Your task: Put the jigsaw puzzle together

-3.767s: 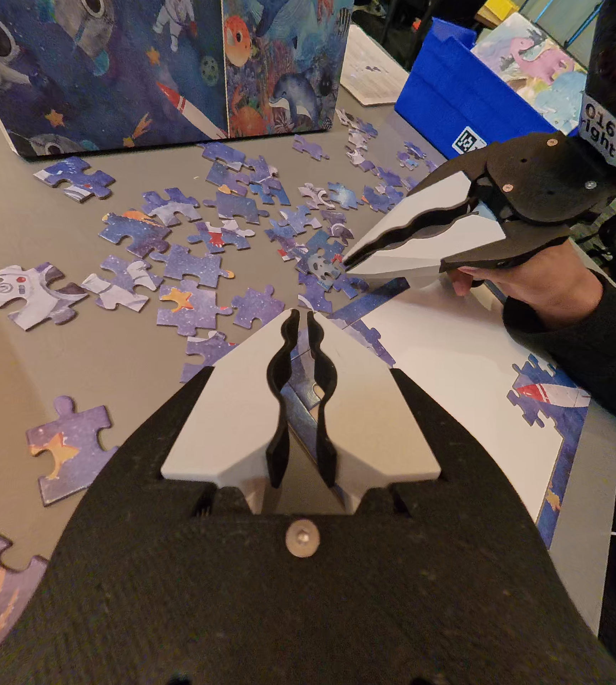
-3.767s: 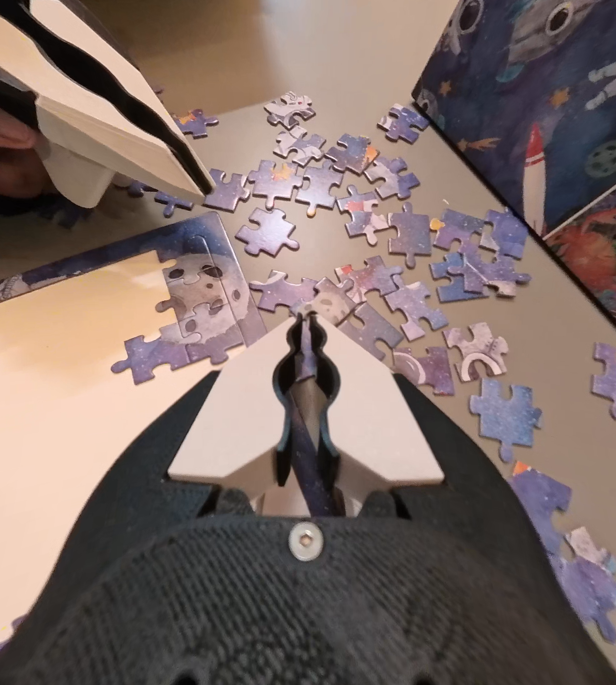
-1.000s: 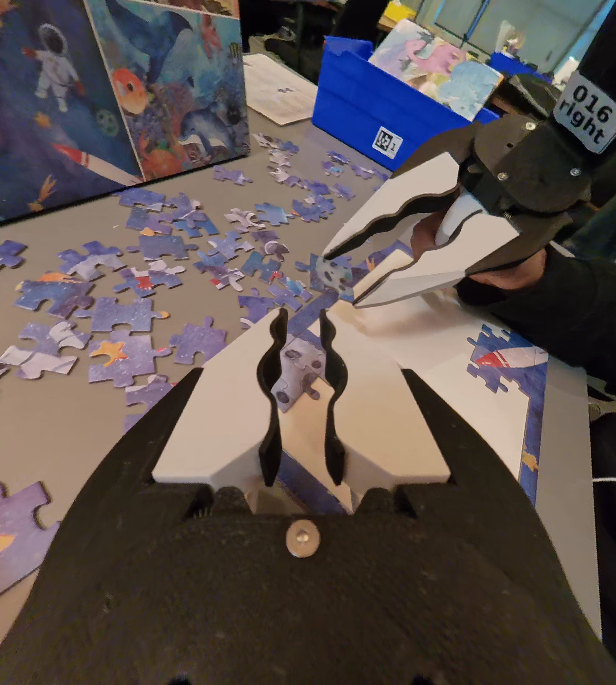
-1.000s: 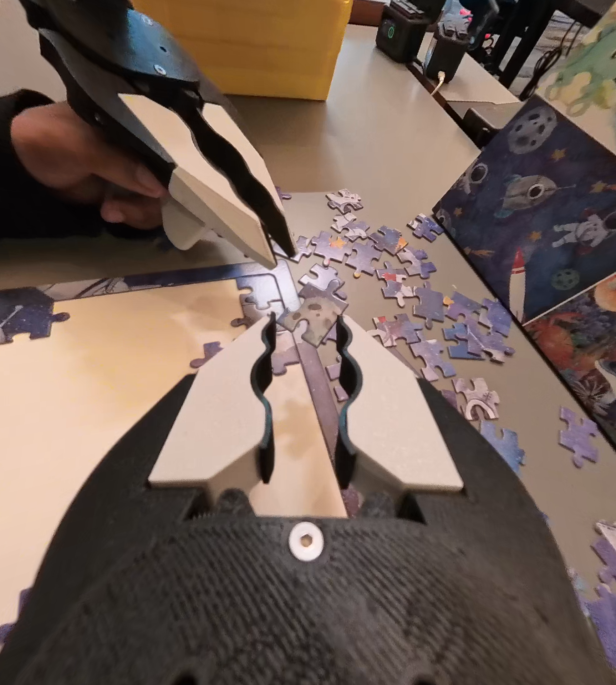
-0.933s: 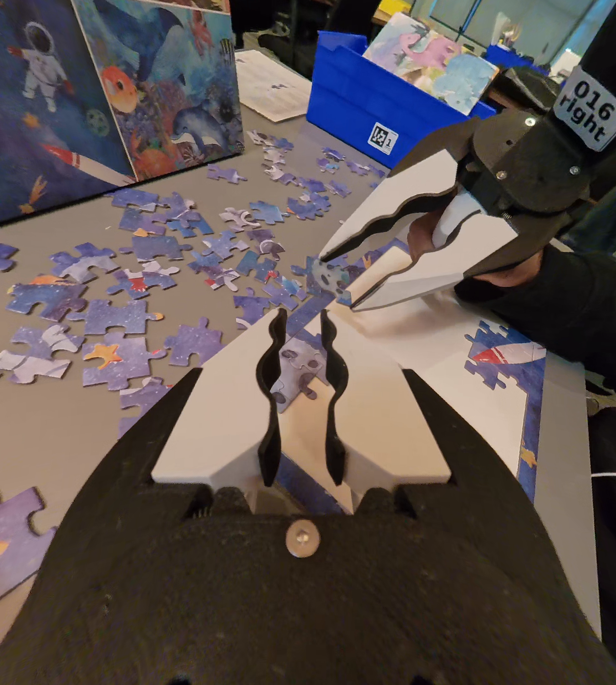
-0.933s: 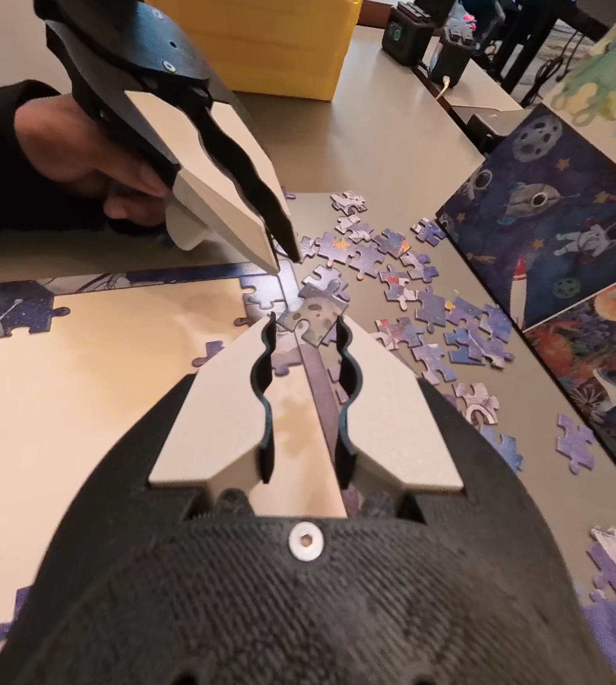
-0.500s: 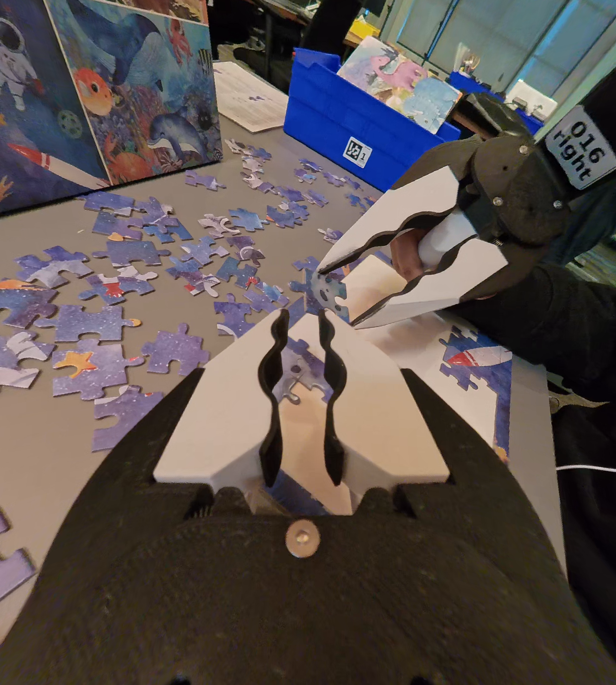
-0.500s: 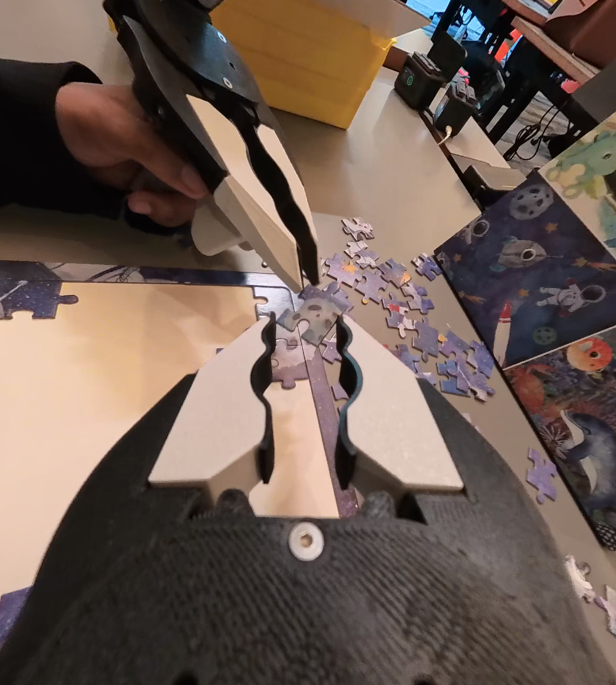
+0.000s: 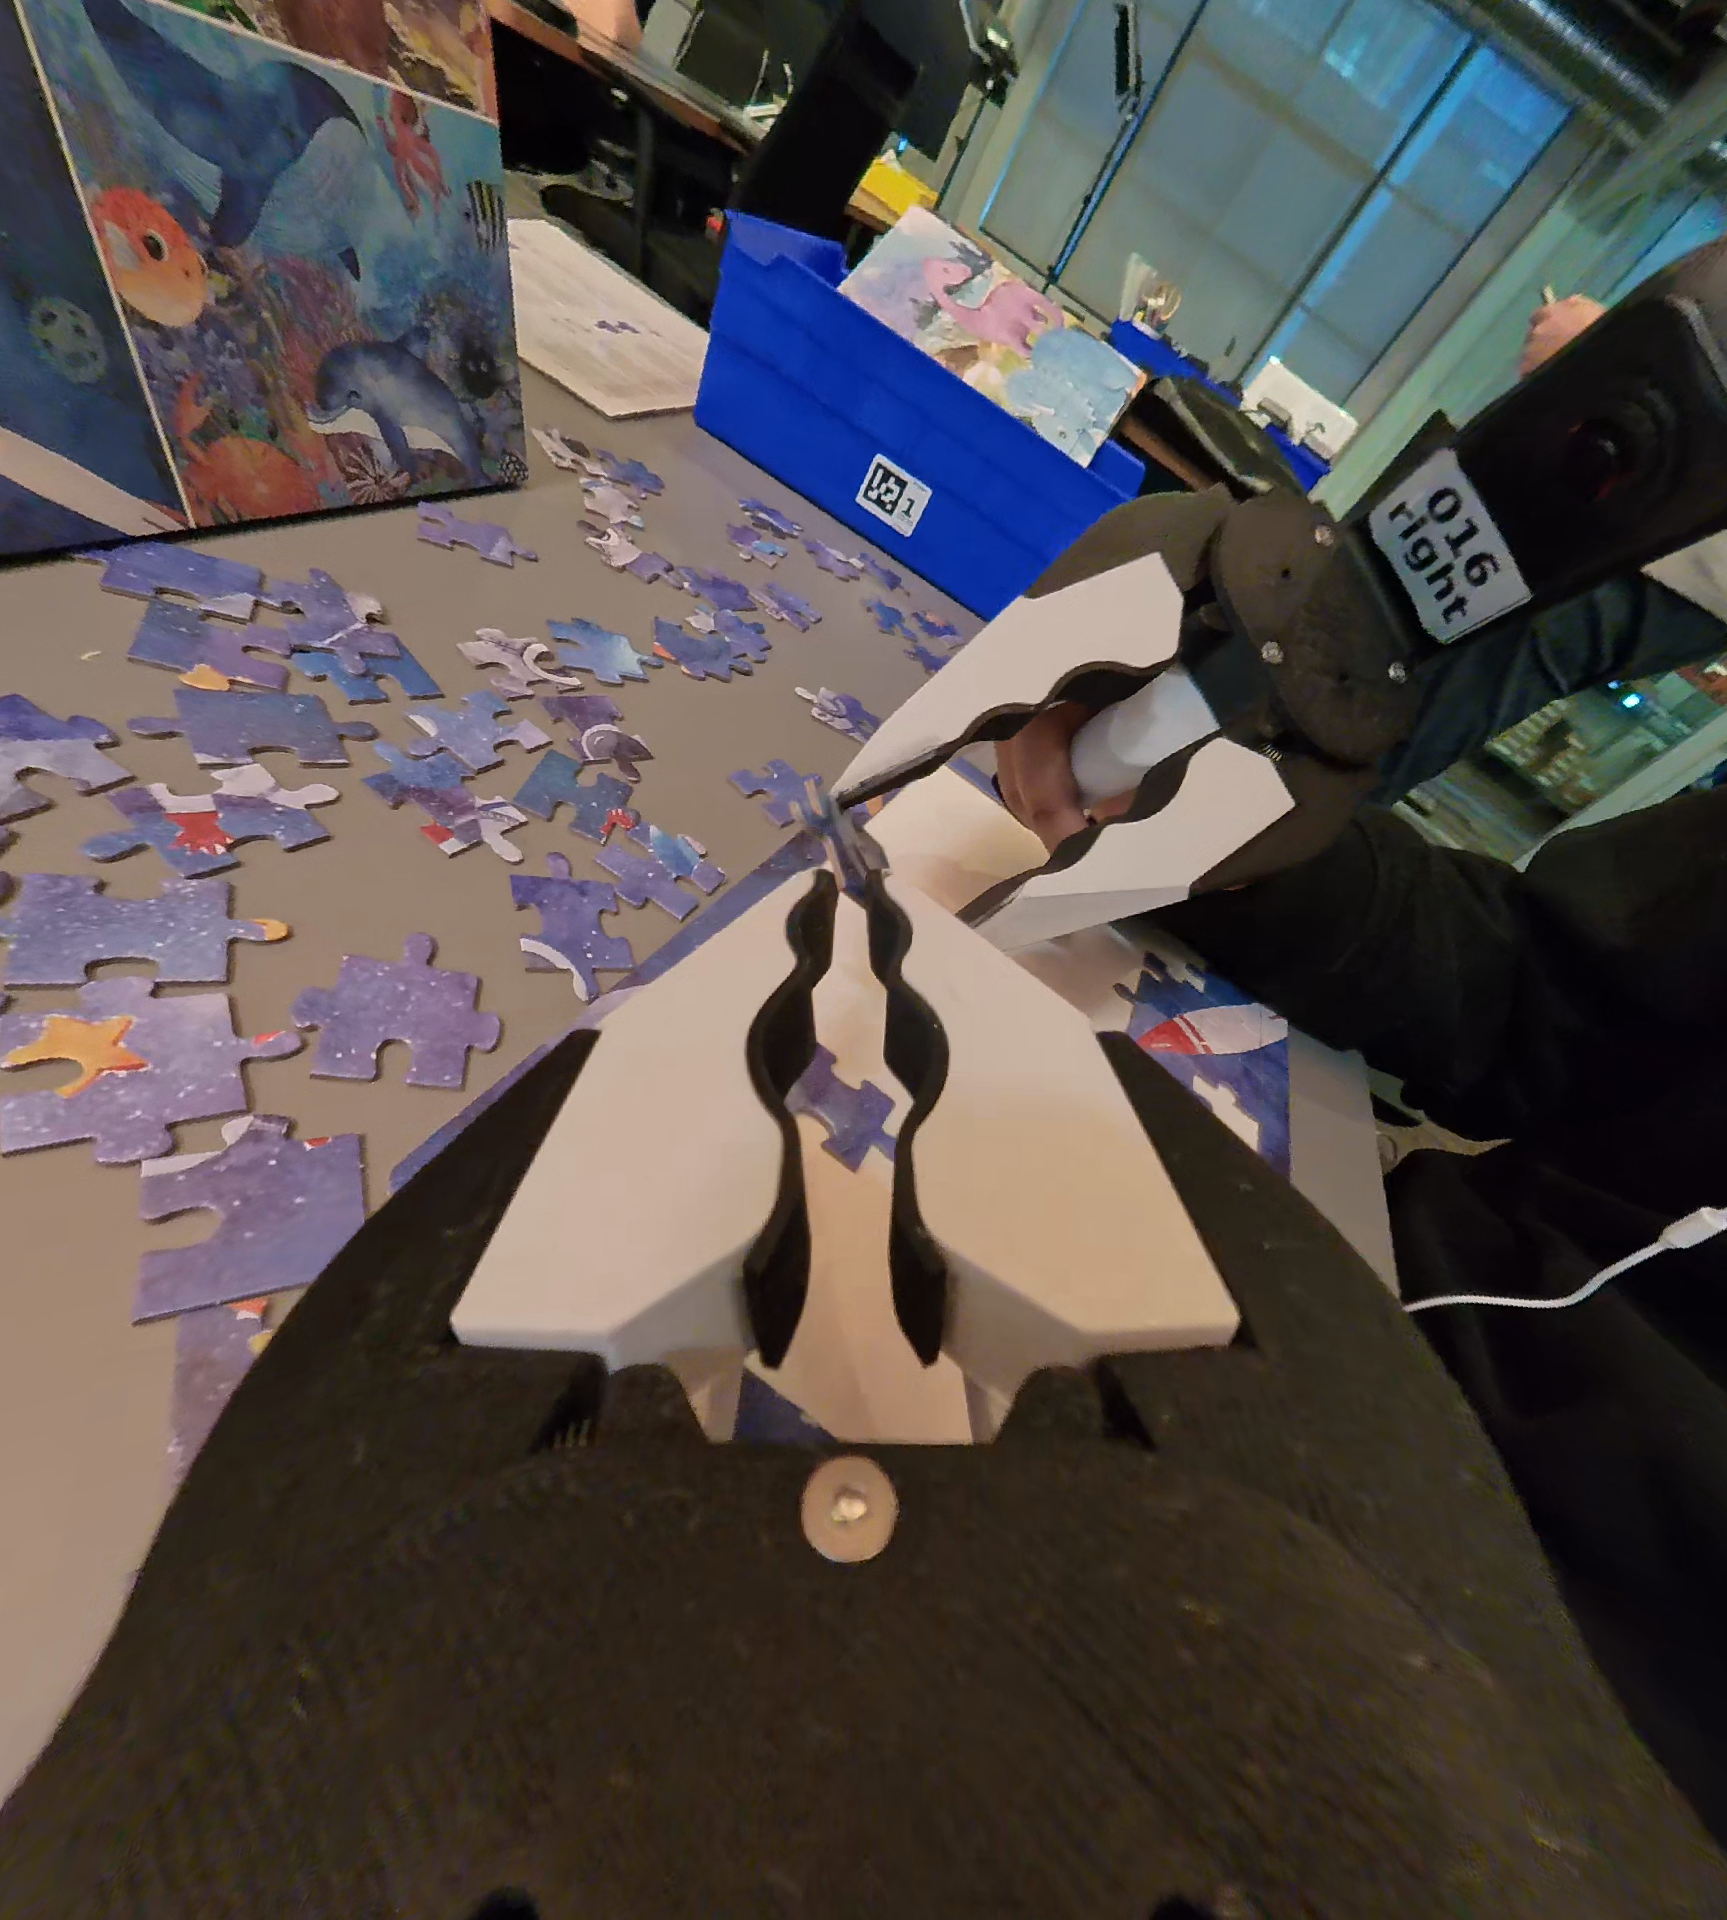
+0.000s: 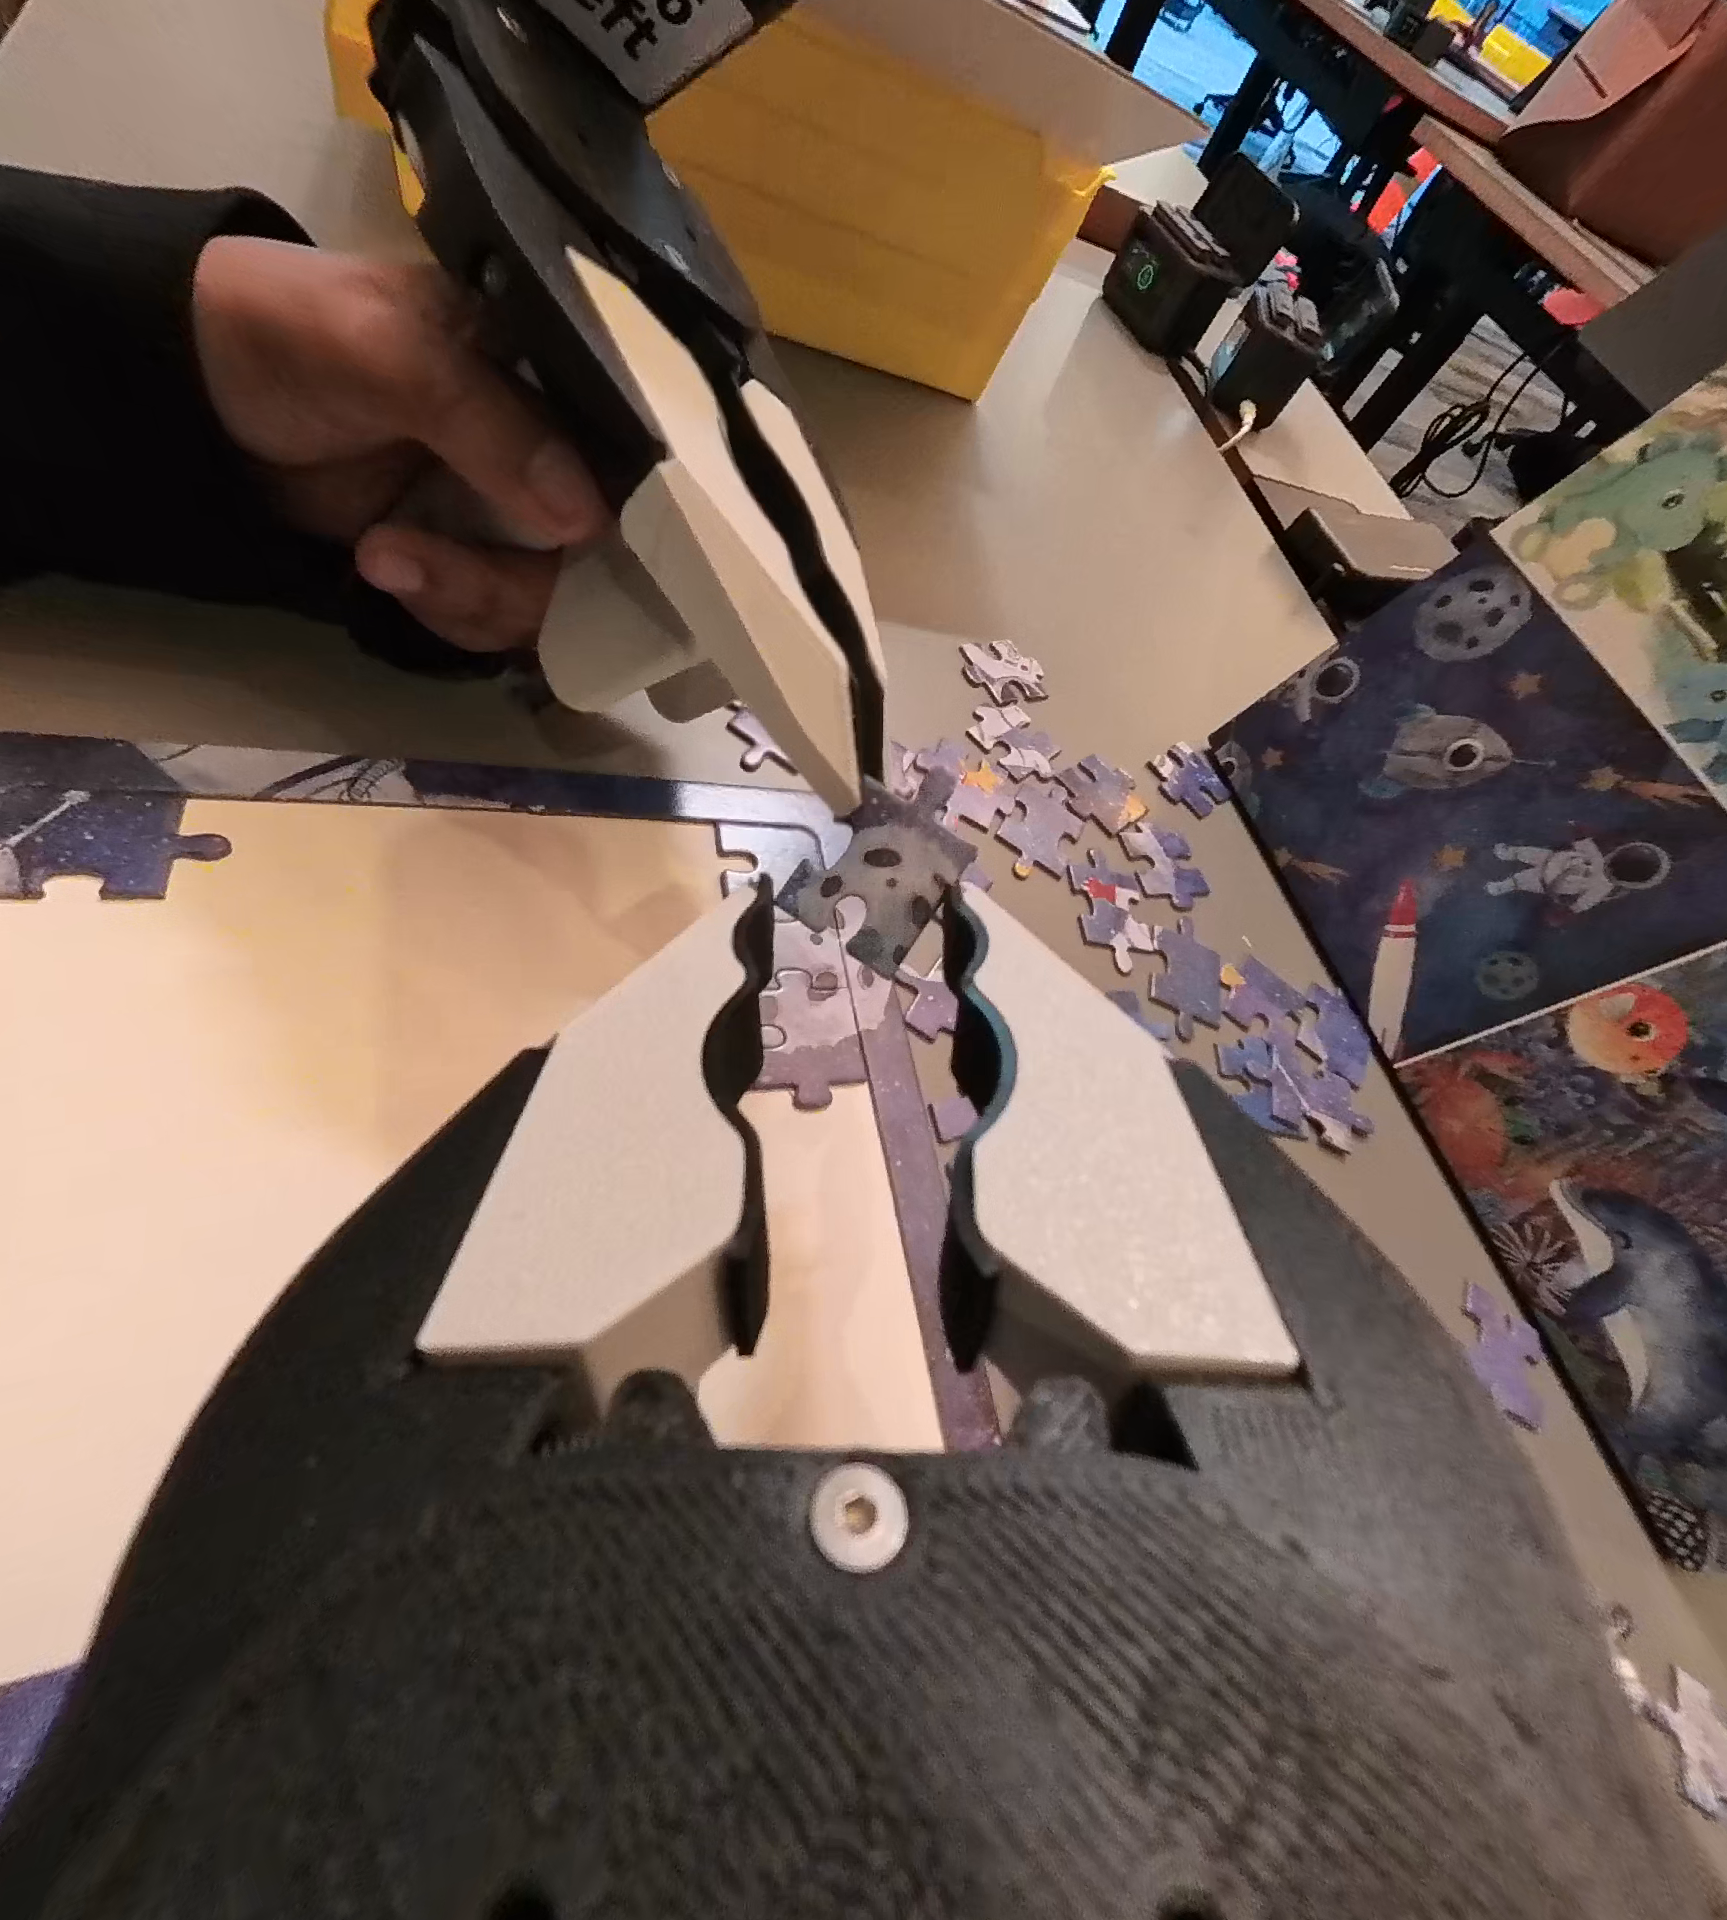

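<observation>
- We log one grey cratered puzzle piece (image 10: 880,883), lifted over the puzzle tray's (image 10: 319,987) far corner.
- Right hand-held gripper (image 10: 854,904): clamped across its width.
- Left hand-held gripper (image 9: 843,883): pinching its upper edge.
- Loose pieces (image 10: 1150,894): mid-tabletop (image 10: 1046,520), beyond.

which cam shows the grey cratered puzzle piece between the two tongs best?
Right wrist view: the cratered piece faces the camera, spanning the right tongs. Left wrist view shows it only edge-on, a thin sliver at the left tongs.

Held between right gripper (image 10: 854,902) fingertips above puzzle board (image 10: 319,935) corner: 1 grey cratered puzzle piece (image 10: 885,873). Pinched at far edge by left gripper (image 10: 864,784). Loose pieces (image 10: 1150,883) beyond, on table.
</observation>
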Demonstrator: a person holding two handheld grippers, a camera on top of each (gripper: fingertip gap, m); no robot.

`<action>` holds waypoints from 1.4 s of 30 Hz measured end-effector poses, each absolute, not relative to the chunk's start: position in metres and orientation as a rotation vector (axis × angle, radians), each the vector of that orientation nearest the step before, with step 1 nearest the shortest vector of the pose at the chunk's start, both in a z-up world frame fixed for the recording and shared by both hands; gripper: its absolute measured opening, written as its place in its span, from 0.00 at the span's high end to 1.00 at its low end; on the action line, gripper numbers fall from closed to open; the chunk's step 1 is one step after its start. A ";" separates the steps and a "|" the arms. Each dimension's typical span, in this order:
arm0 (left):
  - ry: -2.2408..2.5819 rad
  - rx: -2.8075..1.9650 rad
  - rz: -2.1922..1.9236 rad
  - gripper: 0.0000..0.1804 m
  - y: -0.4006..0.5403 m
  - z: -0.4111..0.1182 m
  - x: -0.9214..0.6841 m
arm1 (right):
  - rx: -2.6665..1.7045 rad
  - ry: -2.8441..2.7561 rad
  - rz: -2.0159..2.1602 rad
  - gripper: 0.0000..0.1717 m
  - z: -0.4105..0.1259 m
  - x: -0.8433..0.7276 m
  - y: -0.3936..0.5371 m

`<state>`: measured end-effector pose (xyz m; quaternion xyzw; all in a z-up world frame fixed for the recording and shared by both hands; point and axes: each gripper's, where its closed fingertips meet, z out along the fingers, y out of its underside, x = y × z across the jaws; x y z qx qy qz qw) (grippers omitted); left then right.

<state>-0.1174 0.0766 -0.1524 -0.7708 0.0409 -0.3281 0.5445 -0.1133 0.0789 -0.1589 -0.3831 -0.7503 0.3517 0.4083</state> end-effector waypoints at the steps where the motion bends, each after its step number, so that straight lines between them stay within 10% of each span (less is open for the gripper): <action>1: 0.094 -1.821 -0.792 0.98 0.076 -0.151 -0.117 | -0.959 -1.889 0.882 0.82 -0.159 -0.113 0.079; 42: -0.004 -1.718 -0.928 1.00 0.073 -0.138 -0.127 | -1.286 -1.659 1.522 0.83 -0.137 -0.111 0.097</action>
